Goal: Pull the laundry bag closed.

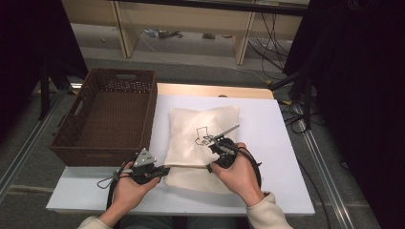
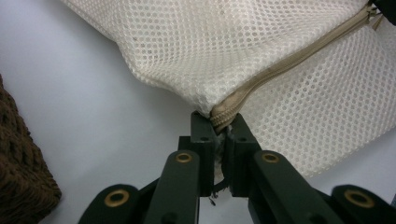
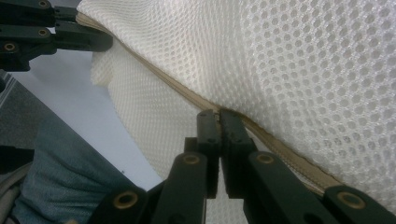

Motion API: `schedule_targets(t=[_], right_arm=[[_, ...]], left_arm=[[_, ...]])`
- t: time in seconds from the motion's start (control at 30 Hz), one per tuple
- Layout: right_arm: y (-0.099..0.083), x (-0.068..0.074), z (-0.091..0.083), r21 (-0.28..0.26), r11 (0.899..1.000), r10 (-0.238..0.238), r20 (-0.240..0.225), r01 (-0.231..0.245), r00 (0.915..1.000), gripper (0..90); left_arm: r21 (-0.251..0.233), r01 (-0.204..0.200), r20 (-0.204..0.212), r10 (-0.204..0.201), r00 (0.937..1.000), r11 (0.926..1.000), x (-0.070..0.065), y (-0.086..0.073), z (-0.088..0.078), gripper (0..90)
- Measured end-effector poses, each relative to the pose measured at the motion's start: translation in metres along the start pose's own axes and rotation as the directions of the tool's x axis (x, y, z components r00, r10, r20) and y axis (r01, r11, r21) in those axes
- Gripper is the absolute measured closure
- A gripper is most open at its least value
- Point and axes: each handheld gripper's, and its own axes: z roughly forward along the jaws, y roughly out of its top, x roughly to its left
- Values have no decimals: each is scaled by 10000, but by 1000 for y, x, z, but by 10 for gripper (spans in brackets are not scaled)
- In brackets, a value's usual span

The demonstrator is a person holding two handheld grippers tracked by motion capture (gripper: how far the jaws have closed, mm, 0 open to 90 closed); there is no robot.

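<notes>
2 claws pinch mesh bag [image 1: 203, 143] zipper [image 2: 289, 63], running left-right.

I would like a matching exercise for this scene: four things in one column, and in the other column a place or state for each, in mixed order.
Things:
1. left gripper
2. right gripper
3. brown basket
4. mesh bag

Places or states:
a. lies on the white board
b. shut on the zipper's end
c. stands empty at the table's left
d. shut on the zipper farther along

Pairs: 1-b, 2-d, 3-c, 4-a

We see a cream honeycomb-mesh fabric bag [image 1: 200, 143] with a black line drawing, a tan zip [image 2: 299, 58], beside a dark-brown woven rectangular basket [image 1: 107, 114] at nine o'clock.
</notes>
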Motion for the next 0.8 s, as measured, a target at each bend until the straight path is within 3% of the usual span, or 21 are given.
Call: schedule_targets(t=[0.8], right_arm=[[0,-1,-1,135,9997,195,14,-195,9998,885]], left_arm=[[-68,60,4,-60,10000,10000,0,0,1,835]])
